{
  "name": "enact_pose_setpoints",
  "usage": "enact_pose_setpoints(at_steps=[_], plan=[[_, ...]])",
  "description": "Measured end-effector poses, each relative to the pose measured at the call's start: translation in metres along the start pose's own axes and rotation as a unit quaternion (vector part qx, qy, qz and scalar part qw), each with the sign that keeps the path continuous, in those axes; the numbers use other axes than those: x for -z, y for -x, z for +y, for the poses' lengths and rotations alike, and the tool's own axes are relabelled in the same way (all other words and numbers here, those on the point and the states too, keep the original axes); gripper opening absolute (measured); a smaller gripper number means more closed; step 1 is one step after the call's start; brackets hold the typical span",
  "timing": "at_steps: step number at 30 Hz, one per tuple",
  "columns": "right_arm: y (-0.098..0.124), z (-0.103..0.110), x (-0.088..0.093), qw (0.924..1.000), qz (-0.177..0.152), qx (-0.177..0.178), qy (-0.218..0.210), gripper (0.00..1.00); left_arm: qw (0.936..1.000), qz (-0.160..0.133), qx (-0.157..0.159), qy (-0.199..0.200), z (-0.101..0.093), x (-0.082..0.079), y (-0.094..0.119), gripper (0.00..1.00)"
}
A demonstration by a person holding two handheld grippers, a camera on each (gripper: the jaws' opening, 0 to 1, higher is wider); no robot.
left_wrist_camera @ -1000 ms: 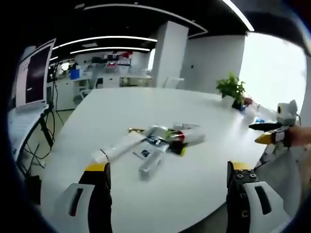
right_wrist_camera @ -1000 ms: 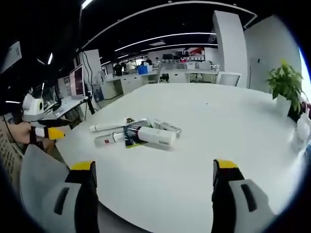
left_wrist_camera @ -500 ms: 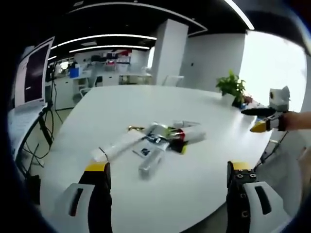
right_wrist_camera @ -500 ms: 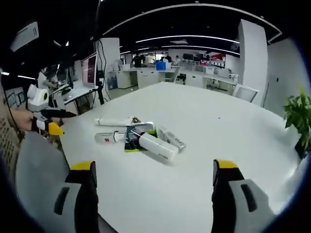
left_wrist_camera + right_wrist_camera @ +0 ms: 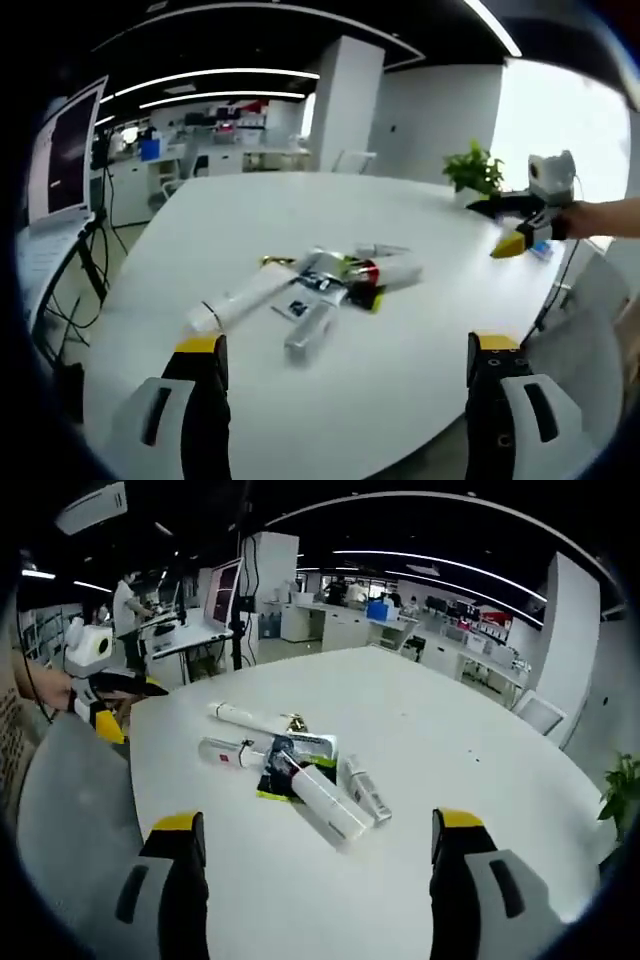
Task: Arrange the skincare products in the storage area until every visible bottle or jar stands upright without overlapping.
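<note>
Yellow-tipped left tool (image 5: pixel 345 345) and right tool (image 5: pixel 318 825) gape wide, empty, above tubes (image 5: pixel 300 775).

We looked down from above opposite edges of the white table (image 5: pixel 300 400). Both views faced its middle from well back and shared the heap of skincare tubes (image 5: pixel 315 285) (image 5: pixel 295 775) lying there.
</note>
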State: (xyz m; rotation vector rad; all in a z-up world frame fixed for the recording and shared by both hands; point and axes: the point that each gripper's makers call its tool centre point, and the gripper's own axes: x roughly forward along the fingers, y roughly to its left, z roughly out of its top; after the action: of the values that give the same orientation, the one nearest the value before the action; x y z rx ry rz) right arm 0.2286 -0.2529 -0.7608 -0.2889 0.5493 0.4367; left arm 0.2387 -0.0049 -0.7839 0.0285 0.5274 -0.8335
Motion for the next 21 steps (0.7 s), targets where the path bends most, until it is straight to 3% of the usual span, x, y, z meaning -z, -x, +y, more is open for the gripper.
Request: enact_pose_setpoints(at_steps=[6,16,21], plan=[[-0.017,0.001,-0.005,0.9992,0.01,-0.028,0.028,0.91,1.0,0.007,0.003,0.0,0.0,0.002,-0.002,0.97],[-0.046,0.008,0.003,0.9932,0.047,-0.081,0.069,0.82,0.9999,0.014,0.004,0.007,0.002,0.004,-0.003,0.97],[-0.06,0.012,0.006,0.9897,0.06,-0.102,0.081,0.82,0.9998,0.016,0.003,0.01,0.003,0.004,-0.003,0.97]])
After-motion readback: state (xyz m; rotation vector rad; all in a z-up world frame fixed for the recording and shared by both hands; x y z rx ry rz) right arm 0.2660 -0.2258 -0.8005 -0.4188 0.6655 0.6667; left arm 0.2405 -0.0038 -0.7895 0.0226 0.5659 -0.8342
